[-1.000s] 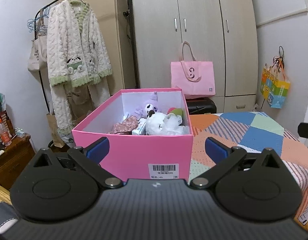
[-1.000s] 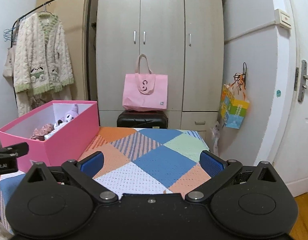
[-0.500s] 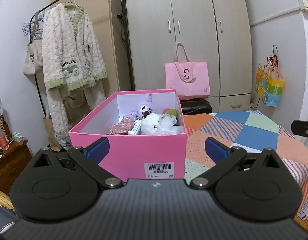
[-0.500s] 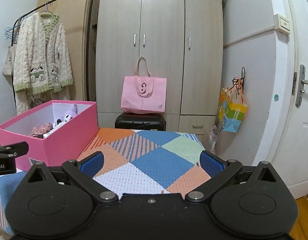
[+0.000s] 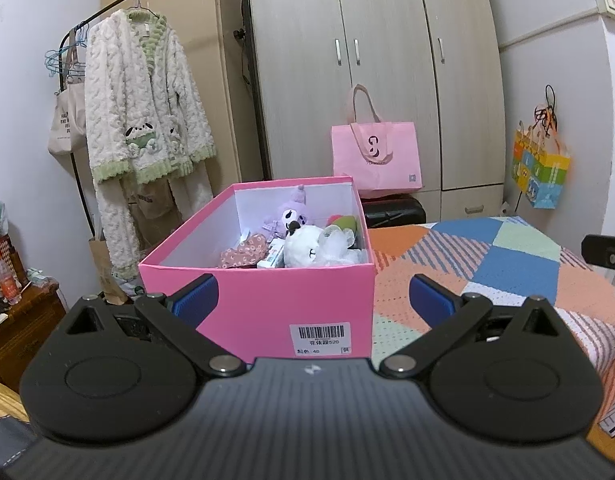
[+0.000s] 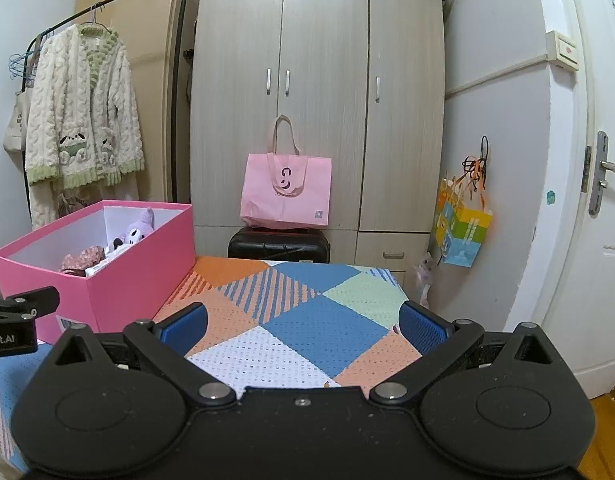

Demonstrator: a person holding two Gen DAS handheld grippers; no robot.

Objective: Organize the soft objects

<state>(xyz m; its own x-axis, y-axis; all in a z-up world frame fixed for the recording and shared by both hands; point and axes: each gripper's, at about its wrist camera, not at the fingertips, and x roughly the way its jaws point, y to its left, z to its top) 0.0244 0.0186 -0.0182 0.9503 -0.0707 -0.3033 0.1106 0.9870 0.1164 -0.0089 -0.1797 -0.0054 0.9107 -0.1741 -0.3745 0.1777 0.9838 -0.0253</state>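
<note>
Left wrist view: we saw the left gripper [image 5: 313, 294] with jaws spread wide and nothing between them, blue pads apart, held in front of the pink box [image 5: 267, 300]. The box sat on the patchwork blanket [image 5: 507, 276], at its left side, open top, barcode label on the near wall. Inside we noted a white plush [image 5: 307, 246] at the near right, a purple plush [image 5: 289, 216] behind it toward the far wall, a floral fabric piece [image 5: 243, 252] left of the white plush, and something green and red [image 5: 343, 222] at the far right; we could not tell what that was. A small packet lay between the fabric and the white plush.

In the right wrist view we saw the right gripper [image 6: 303, 328] also wide open and empty, over the bare blanket [image 6: 323, 320], well right of the box [image 6: 127, 280]. Only the purple plush [image 6: 139, 228] and the fabric piece [image 6: 83, 260] showed clearly there.

Far side: a wardrobe [image 6: 319, 100], a pink tote bag [image 6: 287, 192] on a black case [image 6: 279, 246], and a fleece robe [image 5: 143, 112] hanging on a rack at the left.
</note>
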